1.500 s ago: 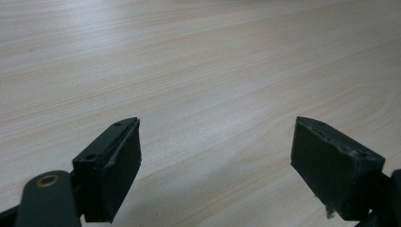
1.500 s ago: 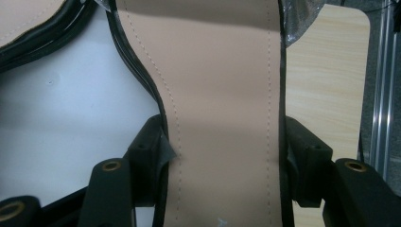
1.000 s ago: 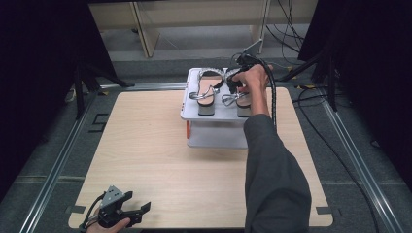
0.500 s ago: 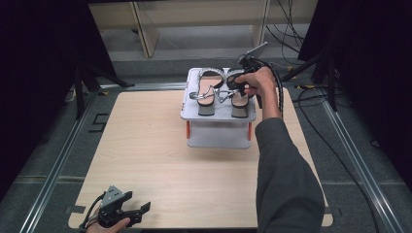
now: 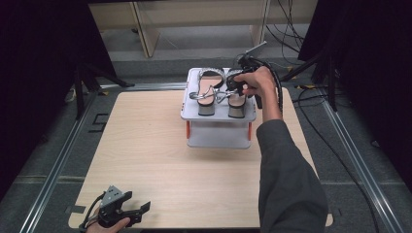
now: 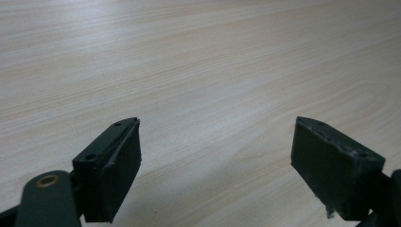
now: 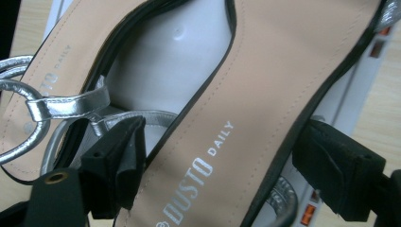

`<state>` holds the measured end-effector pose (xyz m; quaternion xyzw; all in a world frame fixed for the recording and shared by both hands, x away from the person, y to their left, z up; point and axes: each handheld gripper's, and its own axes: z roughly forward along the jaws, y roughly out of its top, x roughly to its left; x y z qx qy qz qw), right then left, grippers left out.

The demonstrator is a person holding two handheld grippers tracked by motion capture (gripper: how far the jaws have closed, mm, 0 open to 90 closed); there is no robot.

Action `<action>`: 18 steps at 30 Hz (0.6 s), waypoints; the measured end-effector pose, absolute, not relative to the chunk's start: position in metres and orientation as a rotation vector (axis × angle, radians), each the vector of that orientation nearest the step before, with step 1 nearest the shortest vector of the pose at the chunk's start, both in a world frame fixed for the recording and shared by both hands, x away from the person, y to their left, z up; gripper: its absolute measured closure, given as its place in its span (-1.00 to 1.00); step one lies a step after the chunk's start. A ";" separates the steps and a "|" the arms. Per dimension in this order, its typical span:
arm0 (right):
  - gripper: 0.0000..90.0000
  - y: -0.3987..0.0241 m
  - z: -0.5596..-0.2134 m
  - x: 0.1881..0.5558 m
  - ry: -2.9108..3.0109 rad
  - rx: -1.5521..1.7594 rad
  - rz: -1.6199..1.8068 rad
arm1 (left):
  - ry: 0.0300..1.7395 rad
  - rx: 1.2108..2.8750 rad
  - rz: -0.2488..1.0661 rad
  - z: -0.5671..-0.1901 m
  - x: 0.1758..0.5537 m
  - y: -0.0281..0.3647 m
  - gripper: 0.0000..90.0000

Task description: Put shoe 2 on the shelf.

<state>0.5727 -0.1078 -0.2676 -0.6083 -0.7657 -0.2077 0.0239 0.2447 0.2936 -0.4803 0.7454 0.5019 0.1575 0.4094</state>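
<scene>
Sandals: right sandal (image 7: 265, 94) lies between the jaws of the right gripper (image 7: 217, 165), which have just been opening; they stand wide, one on each side of the tan insole, pads not pressing on it. In the high view the right gripper (image 5: 241, 83) sits over this sandal (image 5: 236, 99), with the hand above it. Left sandal (image 5: 206, 90) stands just beside it at 9 o'clock, silver straps (image 5: 216, 94) lying across both. Both rest on the top of a grey two-level rack (image 5: 218, 114) at the 12 o'clock edge of the tabletop (image 5: 160, 160). Left gripper (image 5: 127, 212) rests at the 7 o'clock corner of the tabletop, well apart from the rack; in its own view its jaws stand wide, with bare wood between them.
</scene>
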 end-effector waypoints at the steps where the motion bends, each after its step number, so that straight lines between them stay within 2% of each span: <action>1: -0.56 -0.108 -0.267 0.573 -2.367 -1.888 -0.639 | 1.271 1.873 0.393 -0.481 0.245 0.293 -0.63; 18: -0.64 -0.099 -0.267 0.574 -2.499 -1.849 -0.607 | 1.268 1.876 0.389 -0.482 0.245 0.293 -0.63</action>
